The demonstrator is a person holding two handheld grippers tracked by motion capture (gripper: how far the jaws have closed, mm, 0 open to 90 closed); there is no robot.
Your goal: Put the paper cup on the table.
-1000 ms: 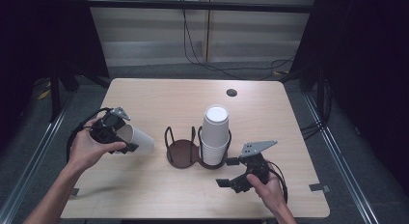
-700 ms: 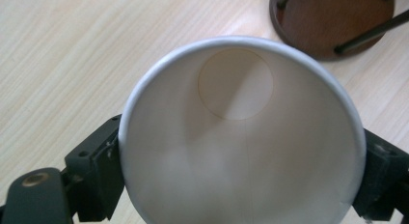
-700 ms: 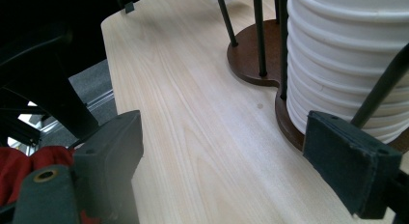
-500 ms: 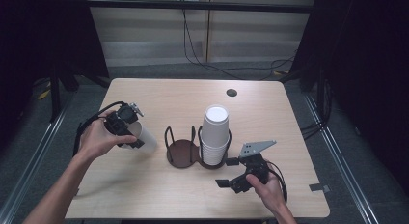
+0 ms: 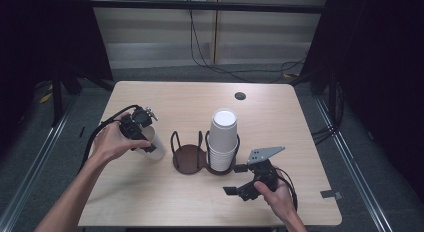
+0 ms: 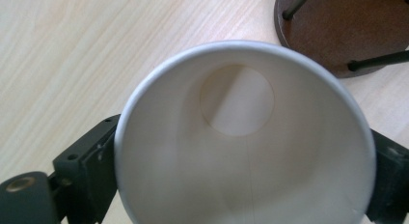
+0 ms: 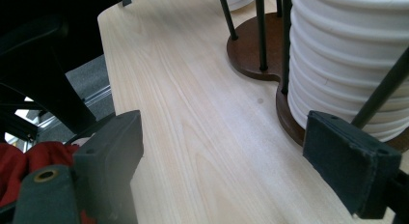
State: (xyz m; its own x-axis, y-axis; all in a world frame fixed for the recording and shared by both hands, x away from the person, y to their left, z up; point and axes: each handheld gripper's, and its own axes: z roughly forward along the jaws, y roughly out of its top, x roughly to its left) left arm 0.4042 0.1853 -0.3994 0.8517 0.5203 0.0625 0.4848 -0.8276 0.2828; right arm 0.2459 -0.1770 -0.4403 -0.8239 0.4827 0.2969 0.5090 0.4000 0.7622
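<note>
A single white paper cup (image 5: 154,148) stands a little tilted on the table just left of the brown two-seat cup holder (image 5: 187,157). My left gripper (image 5: 139,131) comes down over its mouth. In the left gripper view the cup (image 6: 241,137) has a round, unsqueezed rim and a black jaw on each side. These jaws have just been opening. A stack of white cups (image 5: 222,139) fills the holder's right seat. My right gripper (image 5: 236,179) rests open near the front right, its jaws wide apart beside the stack (image 7: 347,55) with nothing between them.
The holder's thin wire hoops (image 7: 260,31) rise from its brown base (image 7: 251,50). A dark round hole (image 5: 240,96) sits in the table's far side. A small black clip (image 5: 329,194) lies at the right edge. Bare wood lies in front of the holder.
My left gripper has carried the single cup to the right, toward the holder, and tipped it from lying sideways to nearly upright. The right gripper has stayed put.
</note>
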